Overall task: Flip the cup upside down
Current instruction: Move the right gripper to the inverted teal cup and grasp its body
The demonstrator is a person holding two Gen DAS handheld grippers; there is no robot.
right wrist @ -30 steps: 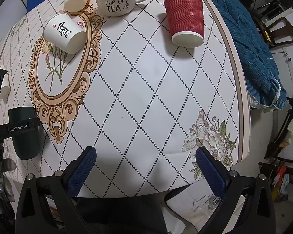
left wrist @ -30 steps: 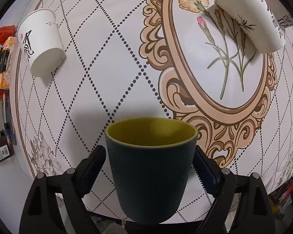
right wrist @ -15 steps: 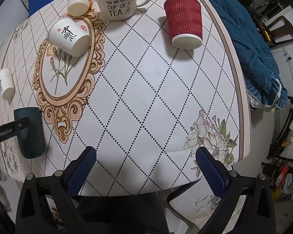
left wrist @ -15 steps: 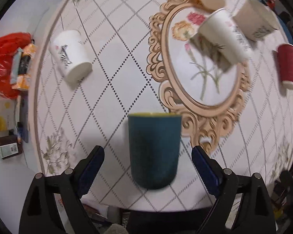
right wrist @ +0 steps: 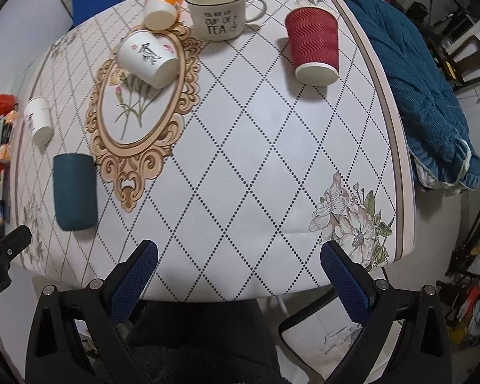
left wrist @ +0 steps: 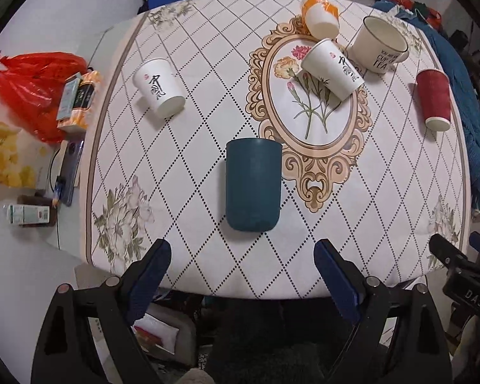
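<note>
A dark teal cup (left wrist: 252,184) stands on the patterned tablecloth near the table's front edge, its flat closed end facing up; it also shows in the right wrist view (right wrist: 75,192) at the left. My left gripper (left wrist: 242,275) is open and empty, held back from the cup over the table's front edge. My right gripper (right wrist: 238,276) is open and empty over the front edge, well to the right of the cup.
Two white paper cups (left wrist: 158,88) (left wrist: 332,68), an orange cup (left wrist: 320,16), a white tea mug (left wrist: 379,44) and a red ribbed cup (left wrist: 433,99) stand farther back. A red bag (left wrist: 32,89) and boxes lie left of the table. A blue blanket (right wrist: 425,96) lies on the right.
My left gripper has let go of the teal cup and drawn back and up from it. The cup now stands free with its yellow inside hidden. The right gripper has pulled back slightly.
</note>
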